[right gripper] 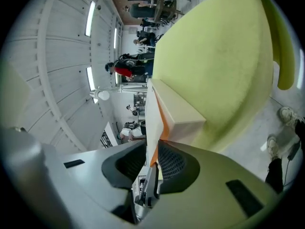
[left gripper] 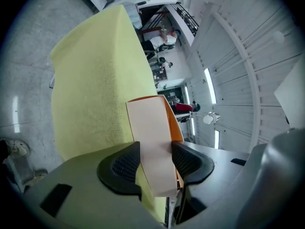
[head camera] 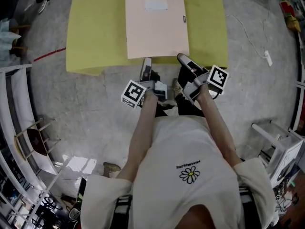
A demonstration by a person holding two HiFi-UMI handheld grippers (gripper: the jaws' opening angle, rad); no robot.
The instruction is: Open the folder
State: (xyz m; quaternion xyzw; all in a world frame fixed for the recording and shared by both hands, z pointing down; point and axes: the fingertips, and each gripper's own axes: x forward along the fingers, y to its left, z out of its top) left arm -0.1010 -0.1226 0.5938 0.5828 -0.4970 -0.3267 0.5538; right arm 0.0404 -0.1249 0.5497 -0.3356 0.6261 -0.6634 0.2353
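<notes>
Right now the folder (head camera: 155, 25) lies flat on the counter (head camera: 95, 32), which is draped in a yellow cloth. Its near edge sits close to the counter's front edge, and a white label (head camera: 156, 5) shows on its pale peach top. The person stands at that front edge with both arms stretched forward and a gripper in each hand. The two grippers reach the folder's near edge side by side. The left gripper (head camera: 146, 62) meets that edge a little left of its middle. The right gripper (head camera: 183, 57) comes in at the near right corner. Both are rolled onto their sides, so one finger sits above and the other below.

Looking along the left gripper, its fingers (left gripper: 126, 165) stand fairly wide. The folder's pale end fills the gap between them, with both pads against it and a strip of orange showing along the upper side. The left gripper is clamped across the thick of the folder.

Looking along the right gripper, its fingers (right gripper: 172, 163) sit close together on the thin cover (right gripper: 151, 111) alone. The cover is pale outside and orange inside, and it stands slightly off the boxy body just beside it. The pads press on the cover from both sides. From above, the folder looks closed everywhere else, with only that near corner parted a little.

Around the counter is a grey concrete floor (head camera: 267, 104), where a white cable (head camera: 248, 35) trails off to the right.
</notes>
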